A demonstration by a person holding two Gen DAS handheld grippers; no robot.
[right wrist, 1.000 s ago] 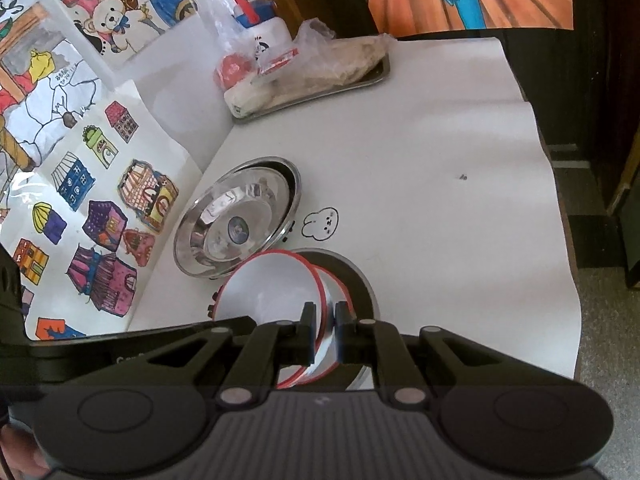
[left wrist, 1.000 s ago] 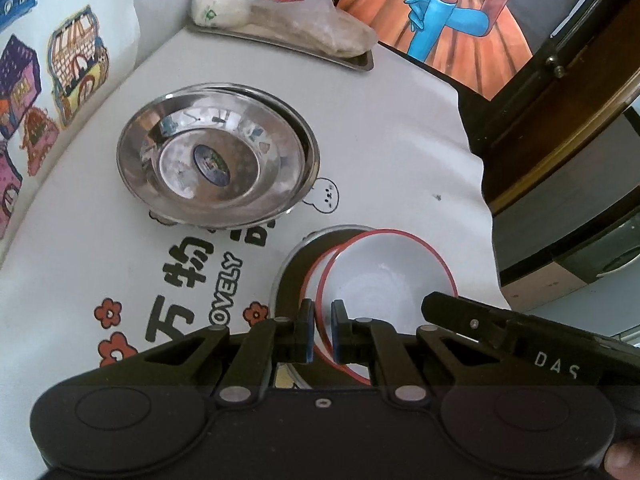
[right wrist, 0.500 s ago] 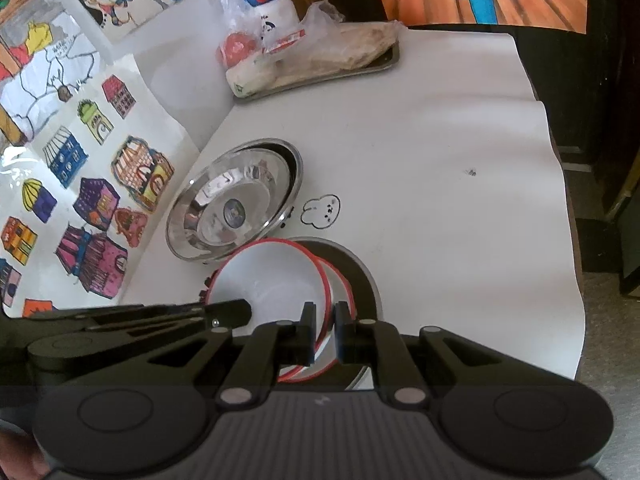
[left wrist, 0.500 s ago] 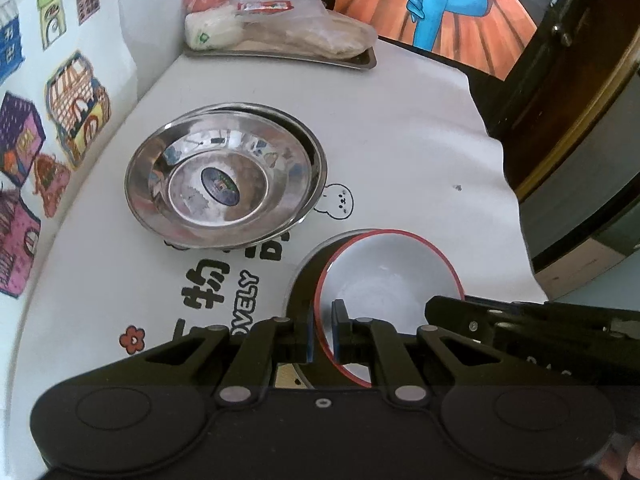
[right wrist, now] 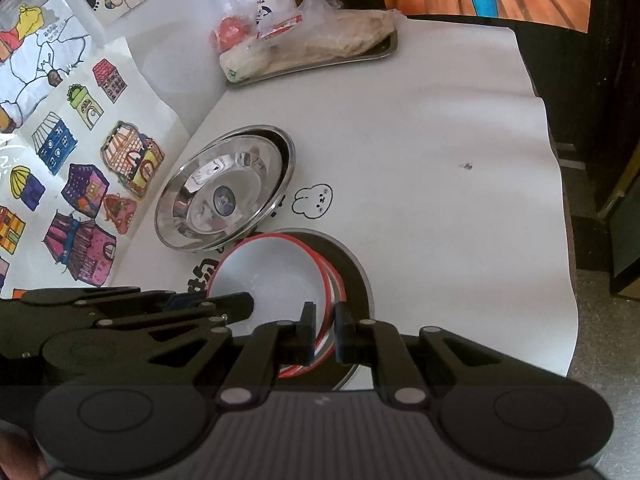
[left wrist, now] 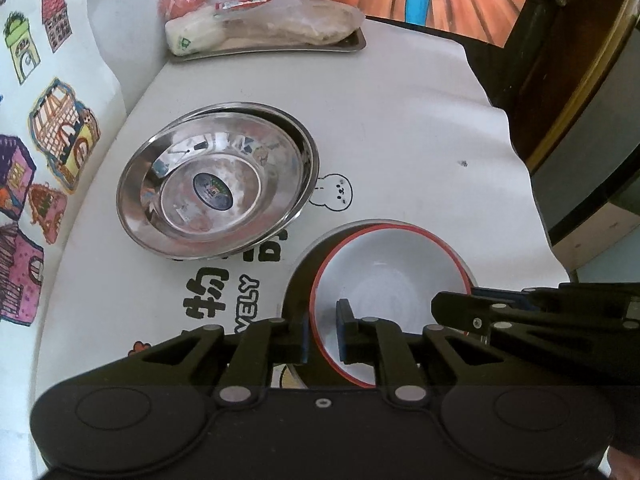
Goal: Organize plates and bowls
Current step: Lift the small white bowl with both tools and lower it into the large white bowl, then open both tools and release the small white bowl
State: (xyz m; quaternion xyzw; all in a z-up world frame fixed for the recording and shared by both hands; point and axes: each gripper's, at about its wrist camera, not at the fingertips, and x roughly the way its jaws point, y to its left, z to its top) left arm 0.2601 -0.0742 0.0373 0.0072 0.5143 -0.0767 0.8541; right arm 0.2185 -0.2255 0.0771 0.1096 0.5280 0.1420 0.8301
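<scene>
A white bowl [left wrist: 392,280] with a red rim lies nested in a second red-rimmed bowl [right wrist: 339,280], both inside a dark steel plate [right wrist: 359,276] on the white tablecloth. My left gripper [left wrist: 322,334] straddles the top bowl's near left rim; its jaws are opening and a gap shows beside the rim. My right gripper [right wrist: 324,328] is shut on the white bowl [right wrist: 272,276] at its near right rim. A stack of shiny steel bowls [left wrist: 216,188] stands to the left.
A steel tray [left wrist: 352,42] of bagged food stands at the back. A wall with coloured house drawings [right wrist: 88,184] runs along the left. The cloth's edge [right wrist: 560,240] drops off on the right, with dark furniture beyond.
The left gripper's jaws have parted from the bowl's rim. In the left wrist view the top bowl now sits more squarely over the lower one. The right gripper keeps its grip.
</scene>
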